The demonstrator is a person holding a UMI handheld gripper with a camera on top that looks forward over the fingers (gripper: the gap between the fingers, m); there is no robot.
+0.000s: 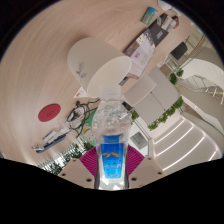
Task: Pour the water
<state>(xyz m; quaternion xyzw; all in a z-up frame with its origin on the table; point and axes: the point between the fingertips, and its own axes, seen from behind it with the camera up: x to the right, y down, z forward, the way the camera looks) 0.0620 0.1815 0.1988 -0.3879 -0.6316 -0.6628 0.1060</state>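
Observation:
A clear plastic water bottle (110, 125) with a blue label (112, 158) stands up between my fingers, its neck pointing away from me. My gripper (112, 160) is shut on the bottle, with the magenta pads (88, 158) pressing the labelled body from both sides. The bottle is lifted high: behind it I see a ceiling and the upper part of a room, tilted. No cup or other vessel shows.
A large white curved ceiling panel (100, 65) spreads behind the bottle. A red round sign (48, 113) hangs beyond the left finger. White tiered shelves with green plants (165, 115) run beyond the right finger. Posters (155, 40) hang farther back.

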